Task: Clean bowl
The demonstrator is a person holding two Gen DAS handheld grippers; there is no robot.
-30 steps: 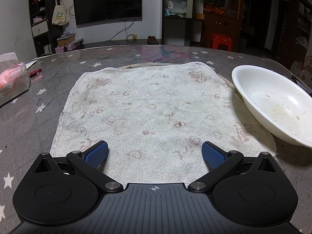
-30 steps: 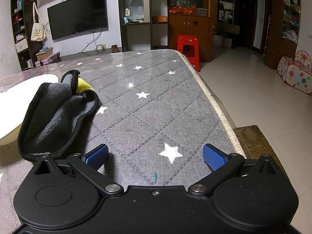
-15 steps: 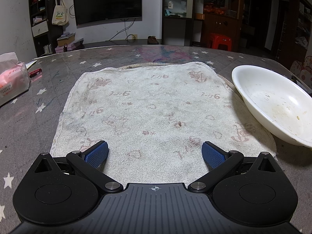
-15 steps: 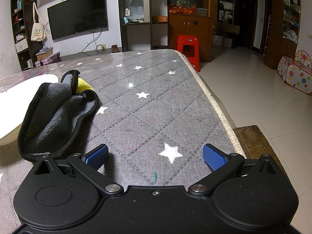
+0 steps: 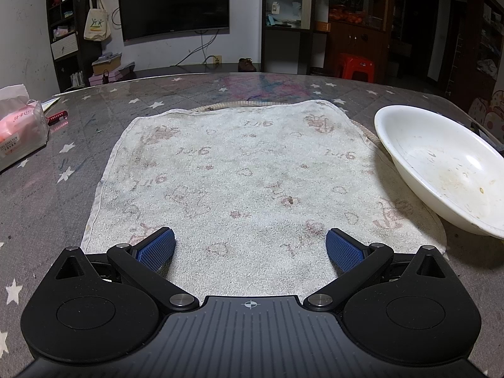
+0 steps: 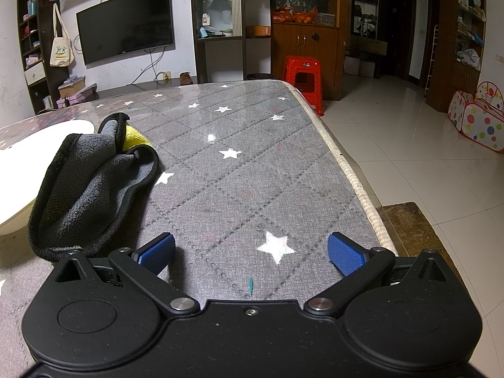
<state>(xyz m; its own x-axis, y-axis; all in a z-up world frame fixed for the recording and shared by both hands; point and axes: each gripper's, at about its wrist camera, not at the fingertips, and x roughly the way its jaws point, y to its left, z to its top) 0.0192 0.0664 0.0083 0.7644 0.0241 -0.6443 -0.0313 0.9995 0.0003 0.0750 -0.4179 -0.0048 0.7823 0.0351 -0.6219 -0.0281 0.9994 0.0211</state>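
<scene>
A white bowl (image 5: 441,163) with brown smears inside rests tilted on the table at the right of the left wrist view; its rim also shows at the left of the right wrist view (image 6: 34,145). A crumpled dark grey cloth (image 6: 91,189) with a yellow patch lies beside the bowl. My left gripper (image 5: 250,247) is open and empty, low over the near edge of a stained white towel (image 5: 252,173). My right gripper (image 6: 252,252) is open and empty over the grey starred tabletop, right of the cloth.
A pink tissue pack (image 5: 19,129) and a red pen (image 5: 58,115) lie at the table's far left. The table's right edge (image 6: 352,182) drops to a tiled floor. A red stool (image 6: 304,75) stands beyond the table's far corner.
</scene>
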